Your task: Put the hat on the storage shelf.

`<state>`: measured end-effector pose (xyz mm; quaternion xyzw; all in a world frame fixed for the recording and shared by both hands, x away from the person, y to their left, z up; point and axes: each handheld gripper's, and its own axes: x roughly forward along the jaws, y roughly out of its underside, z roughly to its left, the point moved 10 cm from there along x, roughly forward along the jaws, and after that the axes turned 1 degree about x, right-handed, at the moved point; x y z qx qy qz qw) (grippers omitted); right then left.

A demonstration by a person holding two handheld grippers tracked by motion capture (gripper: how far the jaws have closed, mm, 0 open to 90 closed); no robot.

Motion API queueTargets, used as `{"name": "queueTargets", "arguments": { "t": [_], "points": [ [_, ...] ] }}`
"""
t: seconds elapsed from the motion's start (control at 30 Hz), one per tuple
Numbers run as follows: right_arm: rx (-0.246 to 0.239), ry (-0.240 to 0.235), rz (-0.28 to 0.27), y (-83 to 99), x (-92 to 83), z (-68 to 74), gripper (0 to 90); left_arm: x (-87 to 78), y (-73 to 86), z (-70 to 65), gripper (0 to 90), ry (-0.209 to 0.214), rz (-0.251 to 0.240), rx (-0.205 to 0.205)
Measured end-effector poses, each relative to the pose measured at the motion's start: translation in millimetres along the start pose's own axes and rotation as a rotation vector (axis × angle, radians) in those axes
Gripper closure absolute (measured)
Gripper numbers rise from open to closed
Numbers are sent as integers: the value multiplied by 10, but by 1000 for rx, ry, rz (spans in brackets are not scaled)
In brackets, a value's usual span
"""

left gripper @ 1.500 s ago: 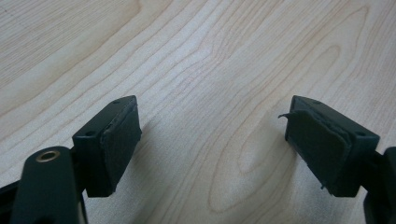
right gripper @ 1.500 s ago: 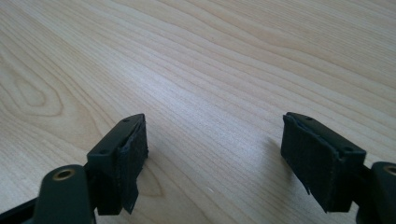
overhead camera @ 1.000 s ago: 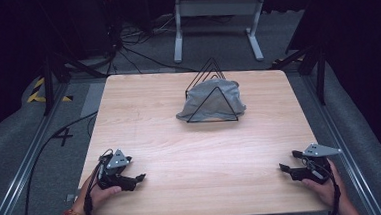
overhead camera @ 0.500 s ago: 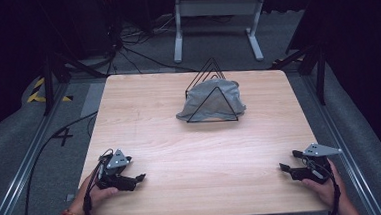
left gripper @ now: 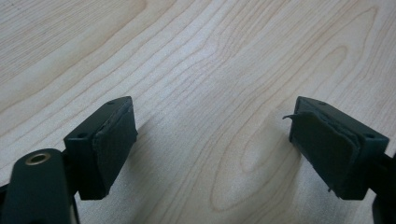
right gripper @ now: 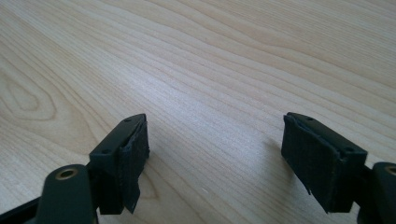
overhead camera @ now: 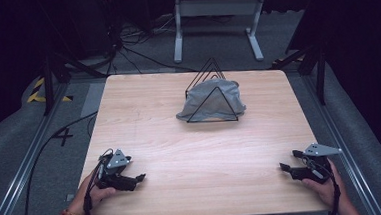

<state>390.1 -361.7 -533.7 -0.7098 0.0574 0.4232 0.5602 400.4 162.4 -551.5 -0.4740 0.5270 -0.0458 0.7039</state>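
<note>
The wooden table (overhead camera: 201,152) carries one item set: a black wire rack (overhead camera: 211,93) of upright triangular loops standing at the far centre, with a grey cloth (overhead camera: 205,100) draped over and through it. The cloth bunches against the wires and spills to the tabletop on the rack's left side; judged from that, the rack props it up rather than holding it folded. Cloth and rack are the work in hand, and both lie well apart from either tool.

The left gripper (overhead camera: 141,178) rests at the near left corner, held in the person's left hand (overhead camera: 96,193), jaws pointing right across the board. The right gripper (overhead camera: 284,167) rests at the near right corner in the right hand (overhead camera: 323,187), jaws pointing left. Each sits low against the tabletop near the edge; this reads as a ready stance, with the reach to the cloth not yet begun.

The high view gives the layout and the gap between tools and cloth, but the jaw spacing is too small there to judge. The left gripper view settles it: pads (left gripper: 114,147) wide apart, bare wood between. The right gripper view shows likewise, pads (right gripper: 133,158) spread, nothing held. Frayed pad edges show in both close views.
</note>
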Motion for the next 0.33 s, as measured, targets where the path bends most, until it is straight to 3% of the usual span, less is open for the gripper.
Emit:
{"name": "queueTargets", "arguments": {
  "t": [0.33],
  "points": [
    [4,5,-1,-1,0,-8,232,2,-2,13,139,-1,4,10]
  ]
}}
